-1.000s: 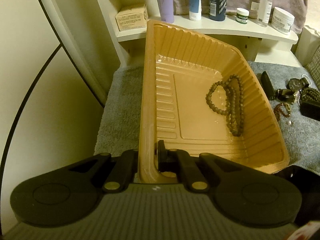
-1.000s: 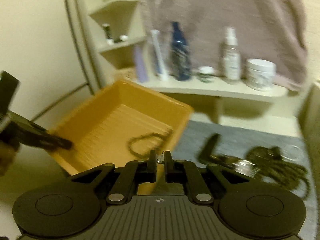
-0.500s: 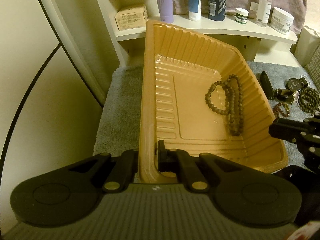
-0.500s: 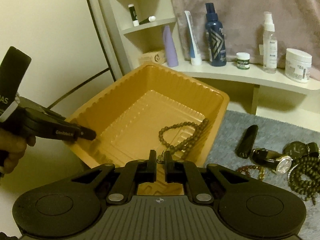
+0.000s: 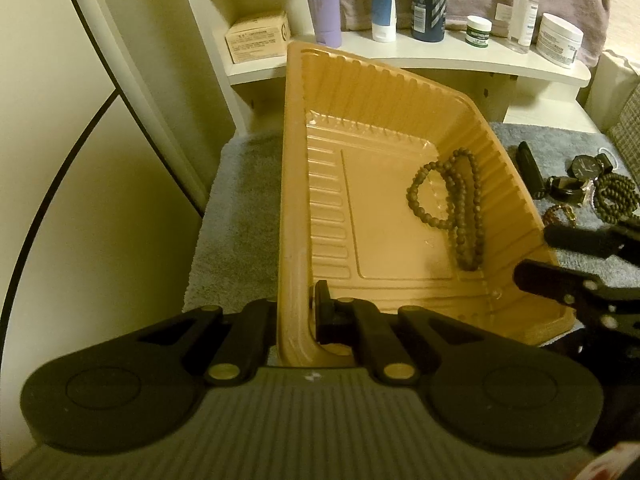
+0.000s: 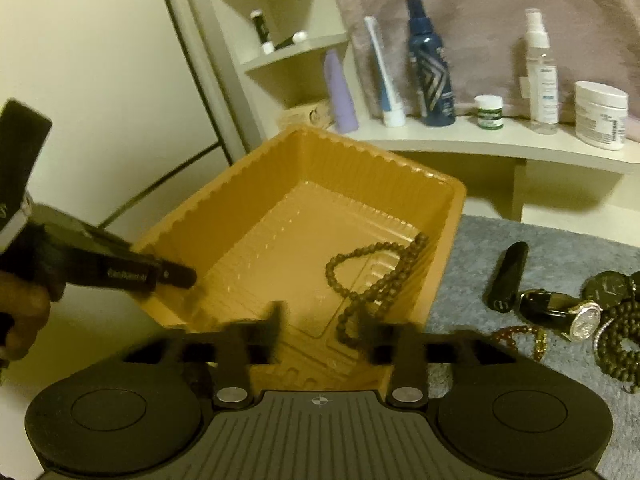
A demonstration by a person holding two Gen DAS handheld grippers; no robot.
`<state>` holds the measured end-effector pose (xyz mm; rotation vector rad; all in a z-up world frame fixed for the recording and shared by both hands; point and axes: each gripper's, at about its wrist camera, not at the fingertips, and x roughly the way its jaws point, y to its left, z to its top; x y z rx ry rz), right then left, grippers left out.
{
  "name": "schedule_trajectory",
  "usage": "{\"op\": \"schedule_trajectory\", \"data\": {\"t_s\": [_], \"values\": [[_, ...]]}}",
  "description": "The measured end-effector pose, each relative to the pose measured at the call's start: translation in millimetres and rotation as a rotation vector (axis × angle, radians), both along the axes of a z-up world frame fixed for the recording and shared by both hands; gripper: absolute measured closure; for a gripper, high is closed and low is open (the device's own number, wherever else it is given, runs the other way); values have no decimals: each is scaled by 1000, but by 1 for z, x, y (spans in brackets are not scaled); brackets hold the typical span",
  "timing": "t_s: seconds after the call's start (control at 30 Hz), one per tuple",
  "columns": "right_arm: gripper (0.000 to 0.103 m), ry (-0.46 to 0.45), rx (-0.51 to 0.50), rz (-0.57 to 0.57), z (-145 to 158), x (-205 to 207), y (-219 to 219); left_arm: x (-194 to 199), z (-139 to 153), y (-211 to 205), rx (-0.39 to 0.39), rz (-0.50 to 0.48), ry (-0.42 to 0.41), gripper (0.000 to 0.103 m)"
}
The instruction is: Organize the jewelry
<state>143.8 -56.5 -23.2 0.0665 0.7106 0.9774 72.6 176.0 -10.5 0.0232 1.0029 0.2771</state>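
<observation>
An orange plastic tray (image 5: 292, 184) is held tilted over a grey towel. My left gripper (image 5: 296, 312) is shut on the wall at the tray's near corner. In the right wrist view the left gripper (image 6: 188, 276) reaches in from the left. A brown bead necklace (image 5: 464, 216) lies inside the tray (image 6: 452, 216), against its right wall. My right gripper (image 6: 322, 320) hovers over the tray's near edge, close to the necklace (image 6: 372, 292). Its jaws are opening and I see nothing between them. From the left wrist view the right gripper (image 5: 548, 256) comes in at the right.
Right of the tray, on the grey towel (image 6: 520, 240), lie a black tube (image 6: 506, 276), two watches (image 6: 576, 312), an amber bracelet (image 6: 520, 336) and dark bead strands (image 6: 620, 336). A shelf behind holds bottles (image 6: 432, 72) and jars. A person's hand (image 6: 20, 320) grips the left tool.
The right gripper's jaws have spread apart over the tray, and the tiny item once pinched at their tips is no longer seen there. The left gripper and tray have stayed still.
</observation>
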Motion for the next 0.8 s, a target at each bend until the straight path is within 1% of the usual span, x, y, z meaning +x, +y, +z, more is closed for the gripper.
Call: {"op": "schedule_trajectory", "data": {"t_s": [0.07,0.23,0.33,0.47,0.6,0.8], "values": [[50,-12,3,-31,4,1,-7,0,0,0,0,0,0,100],[50,-43,-10,-165,9,4,-38,0,-1,0,-1,0,0,100],[50,-63,-49,-247,4,3,-58,0,-1,1,-3,-1,1,100],[50,-44,-99,-333,-8,5,-84,0,-2,0,-1,-5,1,100],[50,-15,-128,-383,-20,3,-102,1,-2,0,0,-4,1,100],[50,3,-156,-400,-31,-4,-110,0,-2,1,0,-4,1,100]]}}
